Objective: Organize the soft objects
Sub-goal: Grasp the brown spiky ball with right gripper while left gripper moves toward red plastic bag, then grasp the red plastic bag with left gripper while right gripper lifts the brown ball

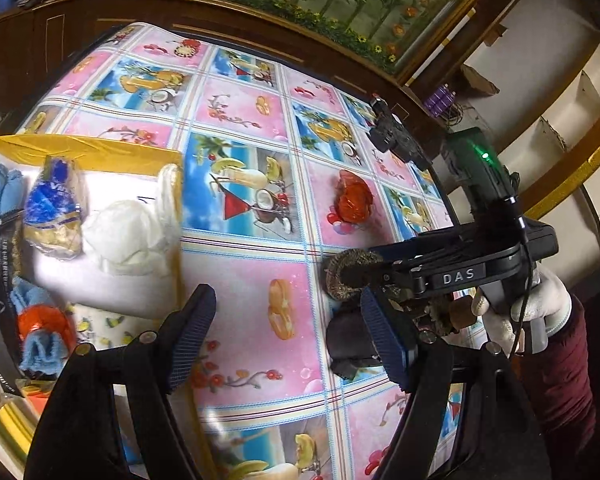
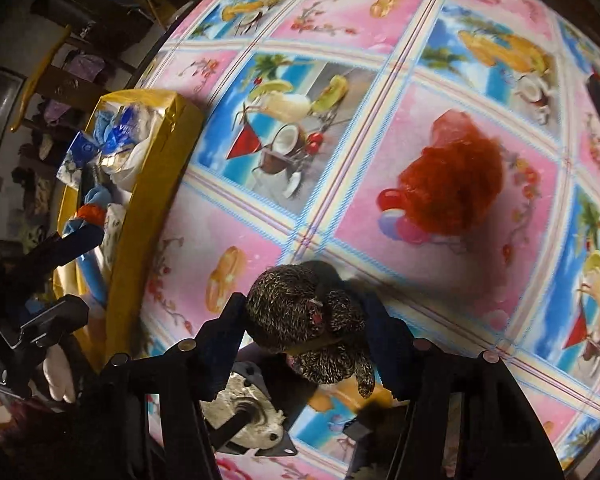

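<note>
Several soft items, blue cloths among them, sit in the yellow box (image 1: pixel 80 152) at left. Left gripper (image 1: pixel 288 332): jaws spread, nothing held, above the tablecloth (image 1: pixel 244 128). Right gripper (image 2: pixel 300 320): clamped on the speckled plush toy (image 2: pixel 300 312), apparently just off the surface. Red mesh scrubber (image 2: pixel 452 188) lies beyond it.

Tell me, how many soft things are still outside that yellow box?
2: a speckled brown plush clamped in the right gripper, and a red fluffy piece lying alone on the tablecloth. Others may be hidden.
</note>
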Action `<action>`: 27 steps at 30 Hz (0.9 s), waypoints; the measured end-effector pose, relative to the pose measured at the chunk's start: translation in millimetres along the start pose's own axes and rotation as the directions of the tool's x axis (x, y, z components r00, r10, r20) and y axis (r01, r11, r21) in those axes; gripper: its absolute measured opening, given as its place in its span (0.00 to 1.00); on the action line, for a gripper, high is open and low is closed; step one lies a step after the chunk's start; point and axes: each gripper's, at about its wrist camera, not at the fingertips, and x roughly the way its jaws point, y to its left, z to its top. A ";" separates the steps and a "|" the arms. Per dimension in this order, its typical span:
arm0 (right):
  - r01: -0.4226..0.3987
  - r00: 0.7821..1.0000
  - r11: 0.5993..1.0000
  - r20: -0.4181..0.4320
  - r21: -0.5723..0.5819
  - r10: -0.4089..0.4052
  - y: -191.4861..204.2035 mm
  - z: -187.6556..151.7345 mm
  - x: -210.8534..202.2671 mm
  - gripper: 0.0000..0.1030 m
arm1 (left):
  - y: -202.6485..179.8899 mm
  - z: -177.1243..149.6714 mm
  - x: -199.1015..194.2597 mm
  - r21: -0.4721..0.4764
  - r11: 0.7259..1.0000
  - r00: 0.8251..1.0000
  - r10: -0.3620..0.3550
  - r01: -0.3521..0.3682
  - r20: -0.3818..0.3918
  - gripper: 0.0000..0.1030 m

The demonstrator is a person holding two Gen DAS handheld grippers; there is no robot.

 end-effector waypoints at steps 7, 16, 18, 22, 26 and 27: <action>-0.055 0.977 0.994 0.212 0.094 0.034 -41.0 -38.0 -48.0 0.54 | -33.6 29.6 26.6 0.091 0.996 1.000 0.009 -0.008 -0.016 0.72; -0.211 0.871 0.933 0.489 0.291 0.045 -118.4 -137.6 -66.6 0.55 | -68.3 85.5 114.5 0.161 0.985 0.989 0.080 -0.060 -0.123 0.72; -0.197 0.855 0.932 0.518 0.305 0.012 -121.2 -159.3 -69.4 0.55 | -77.1 92.0 134.1 0.202 0.975 0.981 0.121 -0.089 -0.151 0.72; -0.139 0.838 0.927 0.541 0.347 -0.076 -134.8 -186.9 -68.2 0.55 | -91.2 94.5 169.1 0.290 0.948 0.953 0.203 -0.134 -0.225 0.72; -0.092 0.873 0.920 0.476 0.382 -0.110 -137.6 -185.4 -50.5 0.56 | -101.9 91.3 193.1 0.345 0.928 0.933 0.239 -0.138 -0.268 0.73; -0.087 0.874 0.920 0.473 0.383 -0.114 -136.8 -184.9 -48.5 0.58 | -105.5 90.6 195.8 0.359 0.922 0.932 0.251 -0.147 -0.263 0.73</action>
